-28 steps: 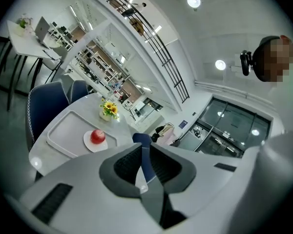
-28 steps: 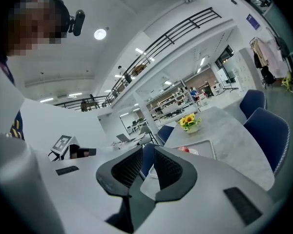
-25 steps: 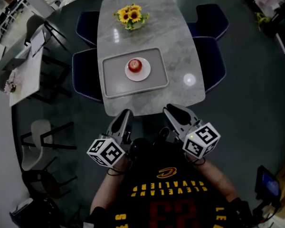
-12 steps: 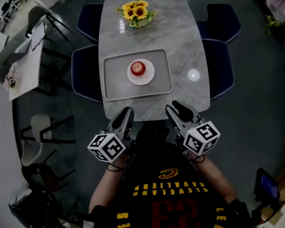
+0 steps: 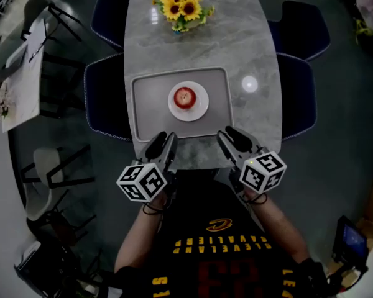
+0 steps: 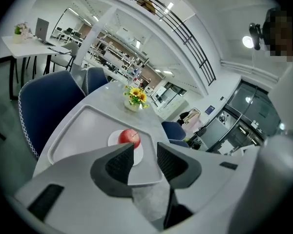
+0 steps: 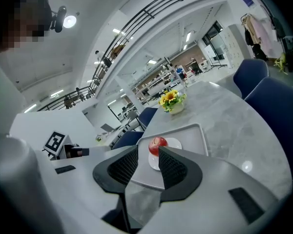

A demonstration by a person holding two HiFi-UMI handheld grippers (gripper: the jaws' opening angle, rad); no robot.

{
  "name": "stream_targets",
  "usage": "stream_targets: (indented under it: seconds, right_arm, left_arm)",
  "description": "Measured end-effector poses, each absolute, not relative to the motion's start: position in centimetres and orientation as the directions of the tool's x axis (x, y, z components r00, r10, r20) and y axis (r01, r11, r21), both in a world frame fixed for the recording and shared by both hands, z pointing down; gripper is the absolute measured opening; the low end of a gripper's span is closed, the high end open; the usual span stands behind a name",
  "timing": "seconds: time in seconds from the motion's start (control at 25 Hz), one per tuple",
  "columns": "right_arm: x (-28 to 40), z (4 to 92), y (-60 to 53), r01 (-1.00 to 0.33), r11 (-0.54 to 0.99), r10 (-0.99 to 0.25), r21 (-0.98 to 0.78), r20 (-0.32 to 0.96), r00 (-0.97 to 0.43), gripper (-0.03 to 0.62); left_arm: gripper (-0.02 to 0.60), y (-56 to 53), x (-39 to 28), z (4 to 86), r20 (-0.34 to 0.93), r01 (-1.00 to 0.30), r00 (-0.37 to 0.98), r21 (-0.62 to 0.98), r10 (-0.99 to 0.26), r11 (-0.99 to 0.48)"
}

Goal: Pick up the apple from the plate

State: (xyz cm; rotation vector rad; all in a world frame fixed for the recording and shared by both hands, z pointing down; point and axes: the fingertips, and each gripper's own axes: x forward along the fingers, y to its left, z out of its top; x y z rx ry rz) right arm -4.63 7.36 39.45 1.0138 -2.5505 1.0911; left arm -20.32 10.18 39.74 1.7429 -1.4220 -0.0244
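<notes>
A red apple (image 5: 185,96) sits on a small white plate (image 5: 201,107) in the middle of a grey tray (image 5: 144,101) on the marble table (image 5: 261,48). My left gripper (image 5: 163,143) and right gripper (image 5: 229,136) hover at the tray's near edge, one on each side, both short of the apple. Both jaws have just been opening and stand open with nothing between them. In the left gripper view the apple (image 6: 129,137) lies beyond the left gripper (image 6: 145,147). In the right gripper view the apple (image 7: 157,145) shows just past the right gripper (image 7: 147,152).
A vase of sunflowers (image 5: 184,8) stands at the table's far end. Dark blue chairs (image 5: 105,98) (image 5: 298,89) flank the table on both sides. A white side table (image 5: 22,85) stands to the left.
Both grippers have moved forward and down to the tray's near edge. Their jaws have opened wider. The table now sits closer in the head view.
</notes>
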Motion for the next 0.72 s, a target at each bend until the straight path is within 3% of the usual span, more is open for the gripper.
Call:
stream_targets:
  seconds: [0.72]
  right_arm:
    - [-6.9,50.8,1.1,-0.701,0.263,-0.426,-0.662,0.572,-0.700,0.115]
  left_arm:
    - [0.136,4.3,-23.5,51.8,0.676,-0.779,0.420,0.611,-0.605,0.141]
